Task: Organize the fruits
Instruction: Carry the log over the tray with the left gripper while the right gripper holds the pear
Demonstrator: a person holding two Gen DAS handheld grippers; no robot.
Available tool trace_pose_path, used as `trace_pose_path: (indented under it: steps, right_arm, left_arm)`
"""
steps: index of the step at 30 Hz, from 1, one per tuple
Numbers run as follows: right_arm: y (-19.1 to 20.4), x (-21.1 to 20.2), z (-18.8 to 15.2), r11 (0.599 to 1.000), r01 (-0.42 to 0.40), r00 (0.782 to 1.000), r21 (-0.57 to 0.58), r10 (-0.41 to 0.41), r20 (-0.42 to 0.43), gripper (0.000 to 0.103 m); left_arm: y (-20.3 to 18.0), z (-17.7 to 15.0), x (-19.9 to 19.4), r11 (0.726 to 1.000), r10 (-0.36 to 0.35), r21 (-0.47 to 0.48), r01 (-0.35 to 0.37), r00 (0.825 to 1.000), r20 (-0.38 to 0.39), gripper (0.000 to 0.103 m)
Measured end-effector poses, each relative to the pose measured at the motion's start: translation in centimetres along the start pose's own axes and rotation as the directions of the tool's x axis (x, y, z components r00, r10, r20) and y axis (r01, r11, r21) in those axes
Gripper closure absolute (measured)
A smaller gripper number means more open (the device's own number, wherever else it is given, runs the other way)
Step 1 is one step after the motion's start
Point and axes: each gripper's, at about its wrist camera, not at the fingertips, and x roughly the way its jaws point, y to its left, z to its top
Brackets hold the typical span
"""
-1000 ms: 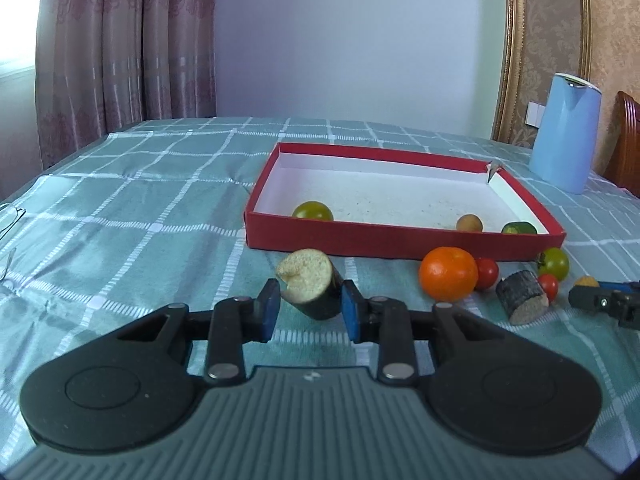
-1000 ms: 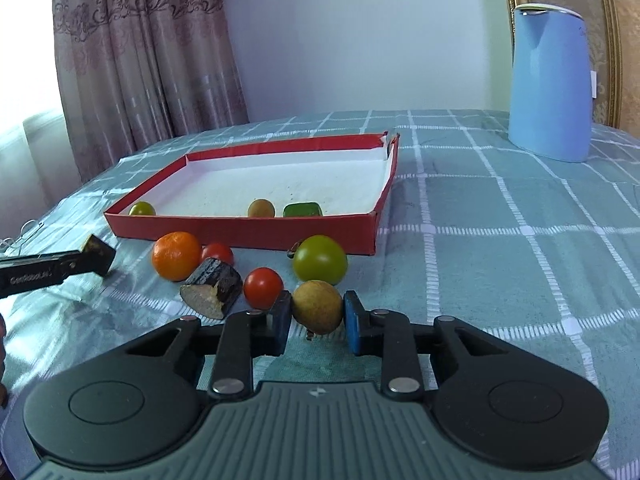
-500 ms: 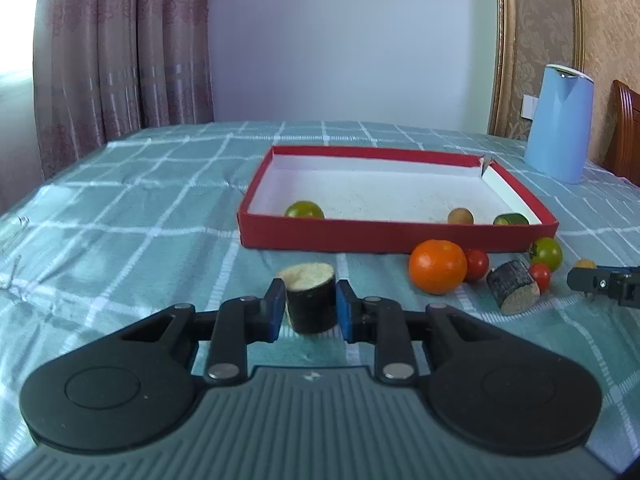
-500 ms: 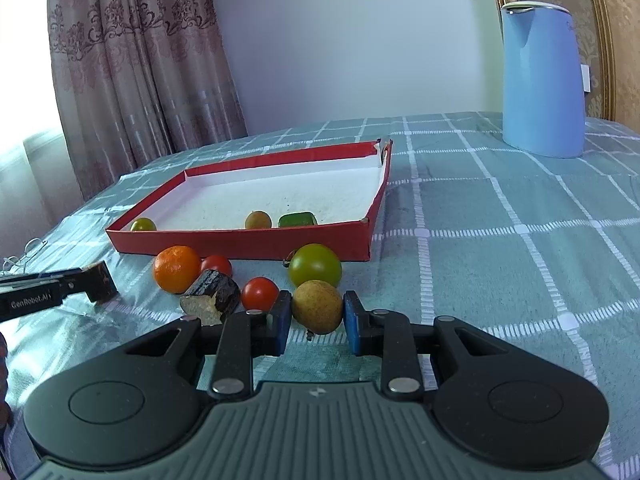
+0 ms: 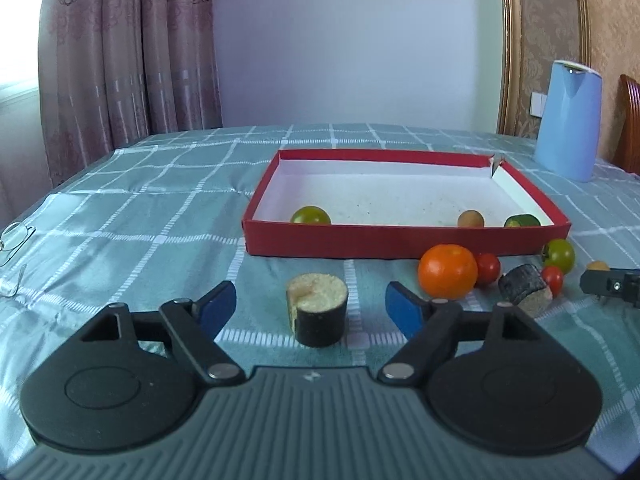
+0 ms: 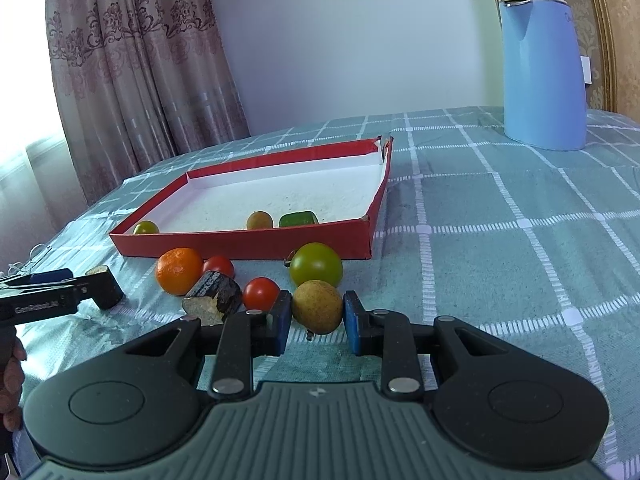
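The left gripper point(image 5: 311, 307) stands wide, its two blue-padded fingers well apart on either side of a dark-skinned cylindrical chunk with a pale cut top point(image 5: 317, 309) that stands upright on the cloth at lower centre, touching neither pad. The right gripper point(image 6: 313, 316) is narrowed around a tan round fruit point(image 6: 317, 306), both blue pads at its sides. Just above that fruit sit one large green tomato point(image 6: 316, 264), two small red tomatoes point(image 6: 261, 293) and point(image 6: 218, 266), one orange mandarin point(image 6: 179, 270) and a second dark chunk lying on its side point(image 6: 214, 298), clustered at centre left. Behind them the shallow red cardboard tray with a white floor point(image 6: 248, 245) holds three items along its near wall: one small green tomato point(image 6: 145, 227), one small tan fruit point(image 6: 259, 220) and one green piece point(image 6: 298, 219). All rests on a teal checked tablecloth point(image 6: 500, 240); one pale blue kettle point(image 6: 542, 68) stands upper right, and wire-rimmed glasses point(image 5: 14, 236) lie at the left edge
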Motion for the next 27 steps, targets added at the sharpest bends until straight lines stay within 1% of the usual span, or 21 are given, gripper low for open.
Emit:
trace_pose_path:
  steps: [2,3,4,6,12,16,27]
  right_arm:
    - [-0.1,0.0,0.0,1.000,-0.003,1.000,0.005,0.003,0.000,0.076]
    - [-0.1,0.0,0.0,1.000,-0.004,1.000,0.008,0.004,0.000,0.076]
    - [-0.1,0.0,0.0,1.000,-0.005,1.000,0.011,0.005,0.001,0.076]
    - [-0.2,0.0,-0.1,1.000,-0.007,1.000,0.015,0.007,0.005,0.076]
    - [-0.3,-0.1,0.0,1.000,-0.009,1.000,0.019,0.009,0.005,0.076]
    - [-0.2,-0.1,0.0,1.000,-0.006,1.000,0.015,0.006,0.007,0.076]
    - [-0.2,0.0,0.0,1.000,-0.008,1.000,0.017,0.008,-0.001,0.076]
  left_arm:
    - [-0.1,0.2,0.9,1.000,-0.003,0.000,0.003,0.999,-0.037,0.042]
    - [0.0,0.2,1.4,1.000,-0.004,-0.010,0.003,0.998,-0.062,0.064]
    - [0.1,0.2,1.9,1.000,-0.007,-0.022,0.005,0.996,-0.090,0.072]
    - [0.3,0.1,2.0,0.999,-0.014,-0.035,0.011,0.996,-0.091,0.073]
    - [-0.1,0.0,1.0,1.000,0.000,-0.014,0.000,0.999,-0.053,0.073]
    - [-0.5,0.1,0.7,1.000,0.007,-0.005,-0.007,0.999,-0.042,0.073]
    - [-1.2,1.6,-0.1,1.000,0.018,0.020,-0.018,1.000,0.013,0.073]
